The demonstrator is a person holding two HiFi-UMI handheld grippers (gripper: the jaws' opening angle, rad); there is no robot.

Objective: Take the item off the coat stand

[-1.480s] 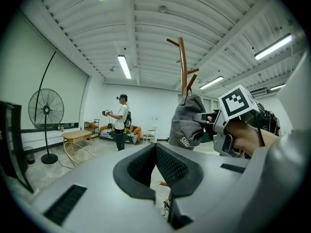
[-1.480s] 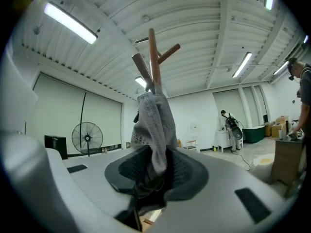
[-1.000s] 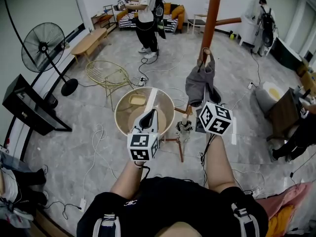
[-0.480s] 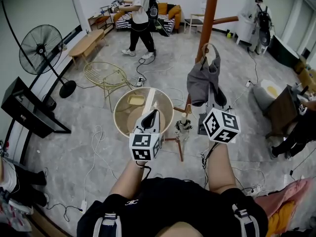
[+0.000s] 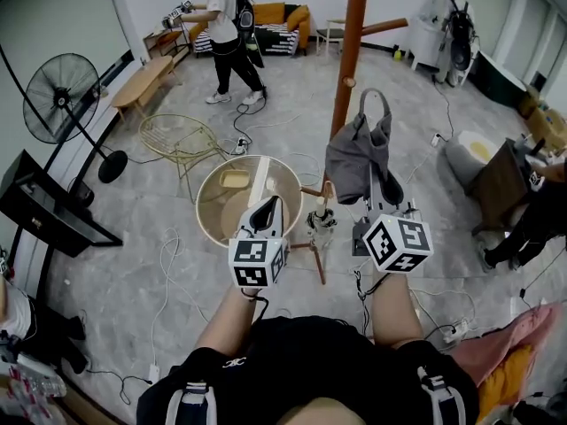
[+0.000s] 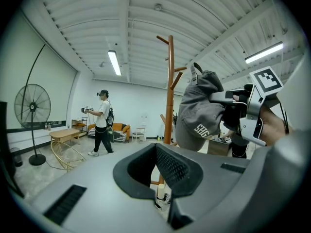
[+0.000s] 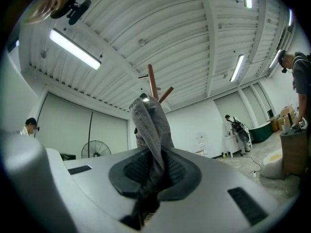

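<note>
A grey cap (image 5: 354,153) hangs in the air just right of the wooden coat stand (image 5: 352,42), its strap loop free of the peg. My right gripper (image 5: 379,200) is shut on the cap's lower edge. In the right gripper view the grey fabric (image 7: 150,125) is pinched between the pads of that gripper (image 7: 154,176), with the stand's top (image 7: 153,84) behind it. My left gripper (image 5: 263,209) is shut on nothing, lower left of the cap. The left gripper (image 6: 160,178) view shows the cap (image 6: 201,113) to the right of the stand's pole (image 6: 169,91).
A round wooden tub (image 5: 213,193) stands on the floor under my left gripper, a wire chair (image 5: 182,140) behind it. A standing fan (image 5: 60,96) and a black screen (image 5: 44,206) are at the left. A person (image 5: 226,25) walks at the back; cables cross the floor.
The cap's strap has come off the peg and the cap has moved right and toward me with my right gripper. The person at the back has walked left.
</note>
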